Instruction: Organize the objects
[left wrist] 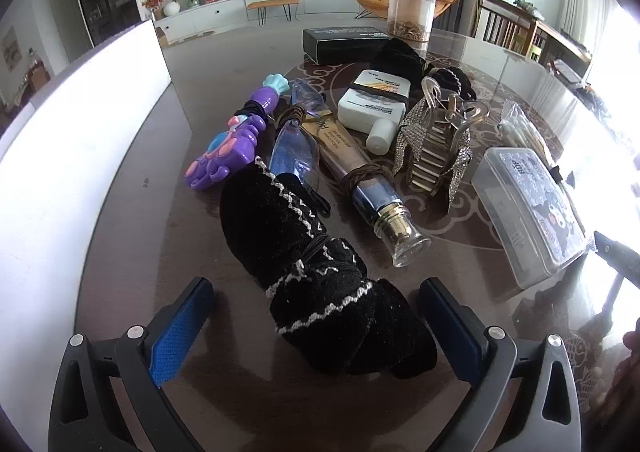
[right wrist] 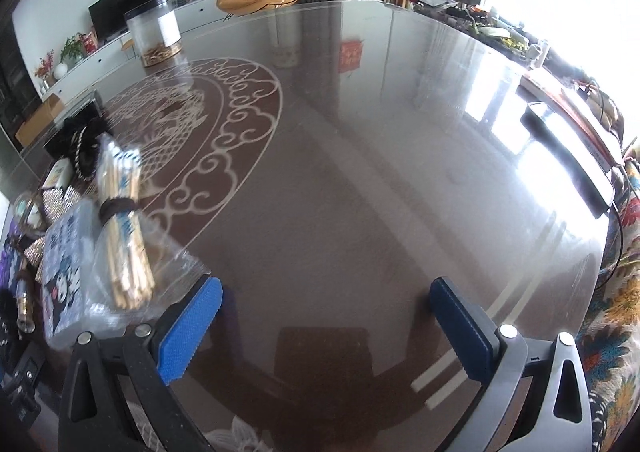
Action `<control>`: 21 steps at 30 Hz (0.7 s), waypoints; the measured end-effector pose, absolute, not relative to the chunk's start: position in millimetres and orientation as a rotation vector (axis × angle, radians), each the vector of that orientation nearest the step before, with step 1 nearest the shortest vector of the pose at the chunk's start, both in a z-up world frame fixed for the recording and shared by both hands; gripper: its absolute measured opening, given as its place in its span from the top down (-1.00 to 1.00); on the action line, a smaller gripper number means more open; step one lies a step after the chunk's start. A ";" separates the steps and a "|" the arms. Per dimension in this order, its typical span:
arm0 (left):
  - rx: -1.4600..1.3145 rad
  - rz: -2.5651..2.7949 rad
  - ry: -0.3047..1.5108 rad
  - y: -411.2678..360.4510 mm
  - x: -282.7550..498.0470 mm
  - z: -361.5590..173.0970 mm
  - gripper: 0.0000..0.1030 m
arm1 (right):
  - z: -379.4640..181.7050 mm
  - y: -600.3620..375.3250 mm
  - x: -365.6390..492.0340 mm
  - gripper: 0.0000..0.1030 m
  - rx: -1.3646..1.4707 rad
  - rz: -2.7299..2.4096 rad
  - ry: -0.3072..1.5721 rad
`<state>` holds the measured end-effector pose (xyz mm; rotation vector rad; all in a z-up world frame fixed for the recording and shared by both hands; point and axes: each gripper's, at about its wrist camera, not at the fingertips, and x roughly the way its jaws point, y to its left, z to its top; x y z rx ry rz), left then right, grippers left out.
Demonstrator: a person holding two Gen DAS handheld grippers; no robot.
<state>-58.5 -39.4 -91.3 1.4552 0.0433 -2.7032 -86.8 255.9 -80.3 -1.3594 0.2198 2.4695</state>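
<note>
Fingers of left gripper [left wrist: 316,326] spread wide, empty, straddling near end of black velvet scrunchie bundle with white zigzag trim [left wrist: 308,268]; long axis runs away up-left. Right gripper [right wrist: 326,328] wide over bare glossy brown table [right wrist: 360,171].

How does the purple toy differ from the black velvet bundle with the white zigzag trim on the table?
The purple toy is hard, glossy plastic with pink and turquoise parts; the black velvet bundle is soft, dark fabric edged in white stitching. The toy looks slimmer, the bundle bulkier. The toy lies farther from the left gripper; the bundle's near end sits between its open jaws, untouched by the pads. Both lie flat on the table, each bound with a dark band.
</note>
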 end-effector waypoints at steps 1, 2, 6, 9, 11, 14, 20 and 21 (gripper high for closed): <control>1.449 -2.709 0.042 -39.6 -58.3 -91.5 -1.00 | -80.7 259.5 -90.1 -1.00 -1.353 2.469 0.222; 1.448 -2.711 0.040 -39.4 -58.4 -91.6 -1.00 | -80.5 262.5 -92.9 -1.00 -1.350 2.469 0.221; 1.438 -2.716 0.041 -38.7 -57.9 -92.0 -1.00 | -79.7 281.1 -110.0 -1.00 -1.341 2.470 0.221; 1.434 -2.717 0.041 -37.5 -58.8 -92.2 -1.00 | -80.2 295.7 -122.1 -1.00 -1.308 2.464 0.229; 1.432 -2.718 0.042 -38.1 -58.3 -91.7 -1.00 | -80.2 299.5 -125.2 -1.00 -1.283 2.477 0.225; 1.432 -2.718 0.043 -38.0 -58.4 -91.4 -1.00 | -79.3 298.6 -125.4 -1.00 -1.282 2.477 0.222; 1.431 -2.718 0.044 -37.9 -58.5 -91.9 -1.00 | -79.4 299.3 -126.3 -1.00 -1.283 2.477 0.225; 1.431 -2.718 0.044 -38.0 -58.0 -91.9 -1.00 | -79.4 299.4 -126.3 -1.00 -1.283 2.477 0.225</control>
